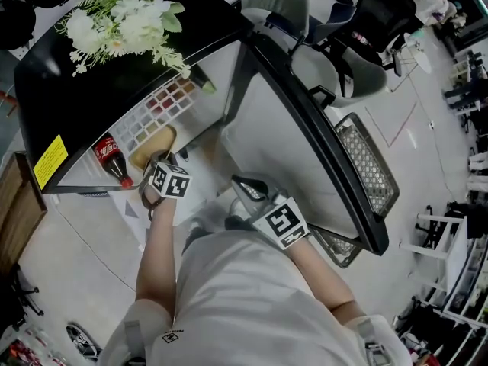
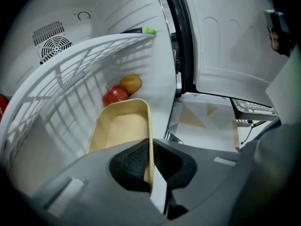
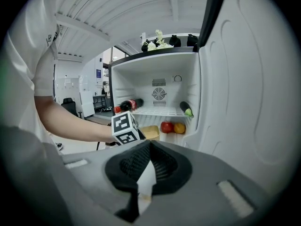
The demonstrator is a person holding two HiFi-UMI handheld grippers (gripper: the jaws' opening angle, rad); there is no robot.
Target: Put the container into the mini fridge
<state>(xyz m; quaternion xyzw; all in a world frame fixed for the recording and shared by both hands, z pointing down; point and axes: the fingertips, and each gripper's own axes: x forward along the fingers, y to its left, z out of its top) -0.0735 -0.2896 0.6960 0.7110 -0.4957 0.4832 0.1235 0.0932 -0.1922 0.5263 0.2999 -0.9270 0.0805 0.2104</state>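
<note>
Right gripper: I am holding it back outside the fridge, beside the open door; its jaws are resting together with nothing between them.
Left gripper: I am reaching it into the lower compartment, with the jaws pinching one thin side wall of the container, one pad inside and one outside.
Container: a shallow beige tub, open-topped and looking empty, is pointing away from the jaws under the wire shelf. I cannot tell whether its base is touching the fridge floor yet.
Handling, as I am judging it: light and fairly stiff plastic, with a smooth wall that could slip or twist in a one-sided pinch. It is not fragile, but the far end is likely to droop or swing.
Where to hold: the near rim, as now, gripped deep enough that the pads are covering the wall rather than just its lip.
Just beyond the tub: a red fruit and an orange fruit are sitting side by side close to its far end, so I am watching that gap.
Shelf above: a cola bottle and a dark green vegetable are lying on it.
Back wall: a round fan grille is showing behind the shelf.
</note>
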